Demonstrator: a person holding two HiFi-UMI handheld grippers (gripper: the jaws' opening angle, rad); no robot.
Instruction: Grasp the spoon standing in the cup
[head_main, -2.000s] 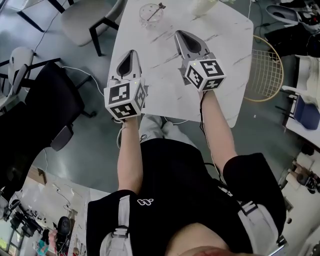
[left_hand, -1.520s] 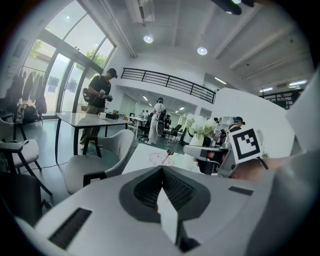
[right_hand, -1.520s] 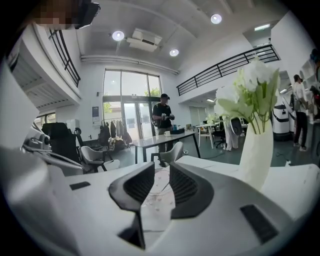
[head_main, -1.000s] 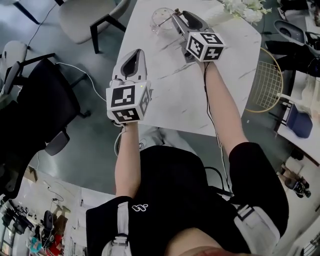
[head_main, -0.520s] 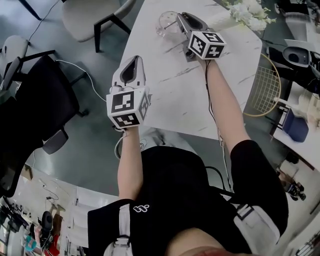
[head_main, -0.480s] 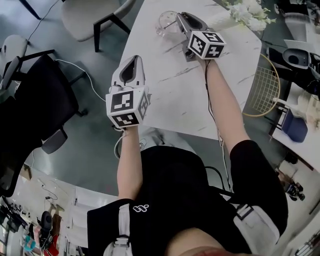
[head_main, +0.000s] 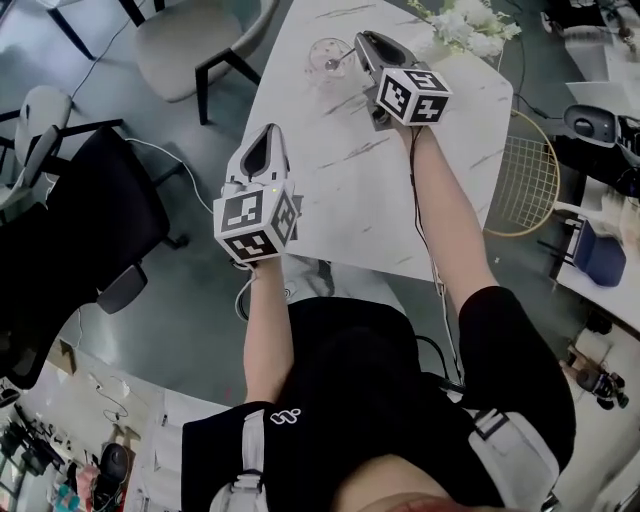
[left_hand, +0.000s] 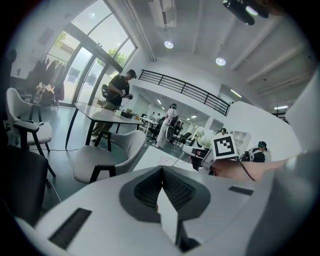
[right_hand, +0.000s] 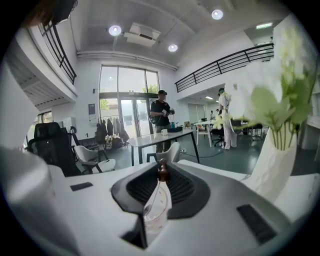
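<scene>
A clear glass cup (head_main: 325, 55) stands at the far end of the white marble table (head_main: 370, 190), with a thin spoon (head_main: 345, 58) leaning in it. My right gripper (head_main: 362, 40) reaches the spoon's top from the right. In the right gripper view its jaws are closing on the spoon's brown handle tip (right_hand: 162, 171), and the pads touch it; the cup (right_hand: 156, 207) shows through the gap below. My left gripper (head_main: 268, 130) hovers at the table's near left edge, shut and empty, its pads meeting in the left gripper view (left_hand: 162, 170).
A white vase of flowers (head_main: 460, 25) stands just right of the right gripper, close in the right gripper view (right_hand: 277, 165). A pale chair (head_main: 190, 45) is beyond the table's left side, a black office chair (head_main: 70, 230) at left, a gold wire basket (head_main: 530, 160) at right.
The right gripper has moved forward across the table to the cup and come onto the spoon's handle. The left gripper has stayed near the table's left edge.
</scene>
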